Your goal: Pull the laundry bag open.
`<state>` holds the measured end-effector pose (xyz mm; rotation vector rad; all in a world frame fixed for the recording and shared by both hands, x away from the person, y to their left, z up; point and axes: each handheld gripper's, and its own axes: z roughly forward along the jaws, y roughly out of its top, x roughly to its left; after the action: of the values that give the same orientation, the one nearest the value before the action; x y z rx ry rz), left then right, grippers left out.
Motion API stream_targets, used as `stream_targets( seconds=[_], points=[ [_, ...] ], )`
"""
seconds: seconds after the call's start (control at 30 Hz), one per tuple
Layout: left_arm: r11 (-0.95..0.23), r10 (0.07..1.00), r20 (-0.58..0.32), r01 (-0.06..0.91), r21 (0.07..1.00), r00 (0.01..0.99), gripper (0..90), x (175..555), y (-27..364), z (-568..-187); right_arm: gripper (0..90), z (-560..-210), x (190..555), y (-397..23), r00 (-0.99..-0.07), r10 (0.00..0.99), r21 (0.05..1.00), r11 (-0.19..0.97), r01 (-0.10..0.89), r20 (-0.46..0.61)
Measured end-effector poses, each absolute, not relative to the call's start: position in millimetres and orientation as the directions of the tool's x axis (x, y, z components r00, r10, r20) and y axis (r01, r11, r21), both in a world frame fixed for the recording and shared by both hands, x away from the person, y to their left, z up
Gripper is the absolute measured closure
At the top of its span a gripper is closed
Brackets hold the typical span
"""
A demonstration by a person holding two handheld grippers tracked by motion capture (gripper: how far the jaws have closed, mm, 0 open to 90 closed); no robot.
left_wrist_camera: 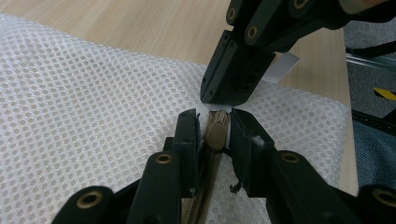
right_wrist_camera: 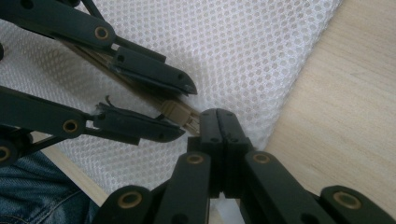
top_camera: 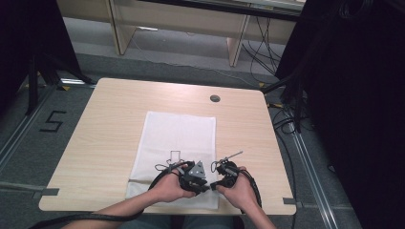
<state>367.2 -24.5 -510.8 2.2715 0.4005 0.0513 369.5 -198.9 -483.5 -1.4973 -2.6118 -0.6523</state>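
A white mesh bag (top_camera: 176, 133) lies flat on the wooden table (top_camera: 105, 124), with a tan zipper (left_wrist_camera: 205, 186) along its near edge. In the left gripper view, my left gripper (left_wrist_camera: 214, 122) has its jaws pressed on either side of the tan zipper pull (left_wrist_camera: 216, 133). My right gripper (right_wrist_camera: 217, 116) is shut on the bag's edge where the zipper ends, tip to tip with the left one. In the high view both grippers, left (top_camera: 205, 187) and right (top_camera: 216, 185), meet at the bag's near right corner.
The table's near edge (top_camera: 162, 210) runs just behind the hands, with blue-jeaned legs (right_wrist_camera: 32, 182) under it. A round cable hole (top_camera: 215, 98) sits at the table's far side. A white label (left_wrist_camera: 285, 65) sticks out at the bag's corner.
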Motion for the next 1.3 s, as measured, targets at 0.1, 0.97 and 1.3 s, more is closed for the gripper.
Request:
stream_targets(
  seconds=[0.1, 0.97, 1.3],
  points=[
    [-0.622, 0.293, -0.079, 0.253, 0.741, 0.953, 75.7, 368.0, -24.0, -511.0, 90.0, -483.6, 369.3, -198.5, -0.523, 0.814, 0.332, 0.434, 0.837, 0.253],
    [-0.62, 0.28, -0.033, 0.207, 0.757, 0.96, 80.2, 362.6, -26.1, -511.5, 90.0, -485.0, 370.6, -201.2, -0.531, 0.804, 0.341, 0.436, 0.833, 0.27],
    [-0.621, 0.279, -0.055, 0.224, 0.751, 0.959, 87.0, 361.7, -23.3, -505.8, 90.0, -483.2, 368.7, -196.8, -0.537, 0.81, 0.336, 0.45, 0.827, 0.235]
  ],
)
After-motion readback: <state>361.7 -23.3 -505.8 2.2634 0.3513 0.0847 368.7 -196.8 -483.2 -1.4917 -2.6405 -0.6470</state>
